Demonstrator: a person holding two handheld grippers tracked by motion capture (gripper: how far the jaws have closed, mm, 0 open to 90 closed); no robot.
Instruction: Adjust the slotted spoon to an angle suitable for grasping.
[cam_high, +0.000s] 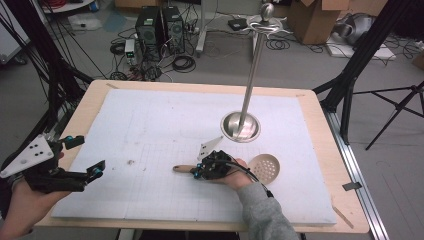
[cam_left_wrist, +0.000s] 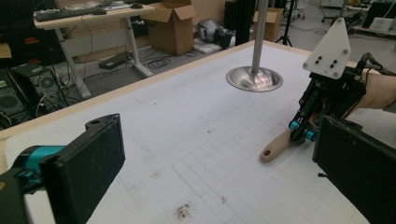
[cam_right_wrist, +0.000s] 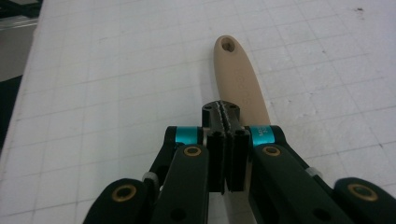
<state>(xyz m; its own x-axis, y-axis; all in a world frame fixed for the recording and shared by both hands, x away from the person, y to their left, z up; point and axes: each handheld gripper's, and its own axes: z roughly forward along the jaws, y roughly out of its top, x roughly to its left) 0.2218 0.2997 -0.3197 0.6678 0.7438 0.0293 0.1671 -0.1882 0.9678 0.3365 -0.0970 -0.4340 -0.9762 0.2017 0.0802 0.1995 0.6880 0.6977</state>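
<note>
Skimmer spoon (cam_high: 262, 167) lies flat on the white mat (cam_high: 150, 130), in front of the metal stand's round base (cam_high: 240, 126) and a little to its right, handle pointing left. Over that pale handle (cam_right_wrist: 238, 88) sits the right gripper (cam_right_wrist: 226, 114), jaws pressed together with nothing between them, tips above the handle. Well to the left of the stand, near the mat's front left corner, the left gripper (cam_high: 85, 157) hangs with jaws wide apart and empty.
</note>
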